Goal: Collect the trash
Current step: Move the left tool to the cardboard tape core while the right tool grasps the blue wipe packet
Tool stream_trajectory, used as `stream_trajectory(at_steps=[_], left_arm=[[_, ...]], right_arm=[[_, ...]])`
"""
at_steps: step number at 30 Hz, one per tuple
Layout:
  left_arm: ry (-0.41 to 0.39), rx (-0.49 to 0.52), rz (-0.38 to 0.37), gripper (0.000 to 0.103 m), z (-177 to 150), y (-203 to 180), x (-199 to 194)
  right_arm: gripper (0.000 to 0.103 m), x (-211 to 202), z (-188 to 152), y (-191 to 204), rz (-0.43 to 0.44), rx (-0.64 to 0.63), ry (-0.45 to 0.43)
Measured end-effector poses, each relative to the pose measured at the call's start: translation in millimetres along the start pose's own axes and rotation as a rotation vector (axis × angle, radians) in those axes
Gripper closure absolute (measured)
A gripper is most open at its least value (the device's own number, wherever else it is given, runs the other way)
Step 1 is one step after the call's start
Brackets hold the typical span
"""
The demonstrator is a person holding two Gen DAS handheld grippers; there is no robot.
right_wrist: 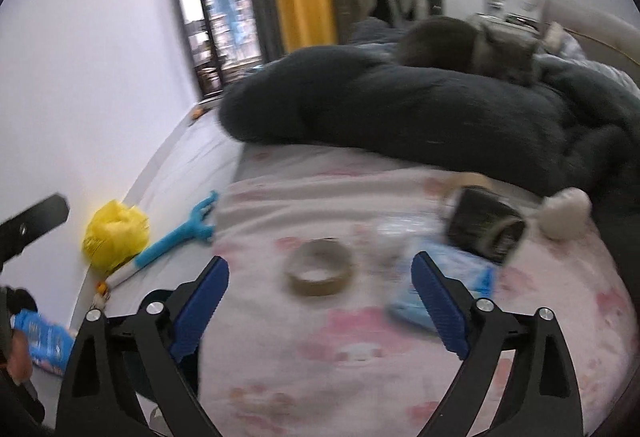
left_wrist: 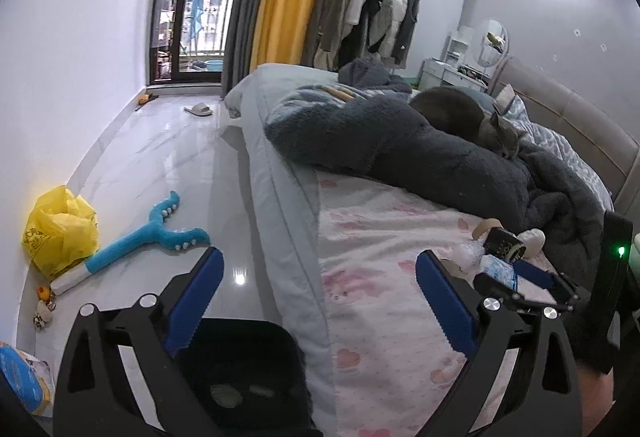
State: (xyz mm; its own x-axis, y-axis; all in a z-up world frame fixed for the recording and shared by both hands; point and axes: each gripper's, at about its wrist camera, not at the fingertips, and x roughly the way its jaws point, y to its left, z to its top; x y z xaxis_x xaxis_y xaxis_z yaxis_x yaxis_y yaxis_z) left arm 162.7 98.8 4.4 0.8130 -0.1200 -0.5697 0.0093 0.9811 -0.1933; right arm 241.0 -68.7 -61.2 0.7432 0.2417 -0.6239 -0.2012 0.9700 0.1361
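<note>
On the pink bedsheet (right_wrist: pixel 360 349) lie a brown tape ring (right_wrist: pixel 320 273), a blue plastic wrapper (right_wrist: pixel 452 285), a dark cup on its side (right_wrist: pixel 486 229) and a white crumpled wad (right_wrist: pixel 568 213). My right gripper (right_wrist: pixel 320 301) is open just above the sheet, the tape ring between its fingers and the wrapper at its right finger. The view is blurred. My left gripper (left_wrist: pixel 320 297) is open and empty over the bed's left edge, above a black bin (left_wrist: pixel 240 369). The cup (left_wrist: pixel 502 245) and wrapper (left_wrist: pixel 498 271) show in the left wrist view beside the right gripper (left_wrist: pixel 528 285).
A dark fluffy blanket (left_wrist: pixel 400 145) and a grey cat (left_wrist: pixel 500 133) lie on the bed. On the floor sit a yellow plastic bag (left_wrist: pixel 60 229), a blue plush toy (left_wrist: pixel 152 233), a blue packet (left_wrist: pixel 20 373) and a slipper (left_wrist: pixel 198 109).
</note>
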Motion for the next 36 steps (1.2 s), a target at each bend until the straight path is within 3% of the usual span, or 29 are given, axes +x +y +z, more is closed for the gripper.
stream_trajectory(at_steps=[12, 24, 25, 28, 36], left_arm=[[0.067, 0.047, -0.067, 0.005, -5.3, -35.7, 35.4], [0.197, 0.105, -0.120, 0.005, -21.8, -68.4, 85.9], [0.207, 0.114, -0.121, 0.005, -24.3, -71.6, 89.8], [0.230, 0.109, -0.137, 0.005, -28.9, -77.2, 99.3], [0.249, 0.087, -0.154, 0.005, -33.0, -92.2, 118.5]], right_arm=[[0.008, 12.7, -9.4, -55.7, -0.110, 0.120, 0.061], [0.008, 43.6, -18.8, -69.9, -0.066, 0.135, 0.166], [0.009, 45.4, -19.4, -73.2, -0.054, 0.139, 0.173], [0.026, 46.1, -20.6, -79.3, -0.043, 0.129, 0.182], [0.030, 28.8, -19.7, -93.6, -0.010, 0.099, 0.164]])
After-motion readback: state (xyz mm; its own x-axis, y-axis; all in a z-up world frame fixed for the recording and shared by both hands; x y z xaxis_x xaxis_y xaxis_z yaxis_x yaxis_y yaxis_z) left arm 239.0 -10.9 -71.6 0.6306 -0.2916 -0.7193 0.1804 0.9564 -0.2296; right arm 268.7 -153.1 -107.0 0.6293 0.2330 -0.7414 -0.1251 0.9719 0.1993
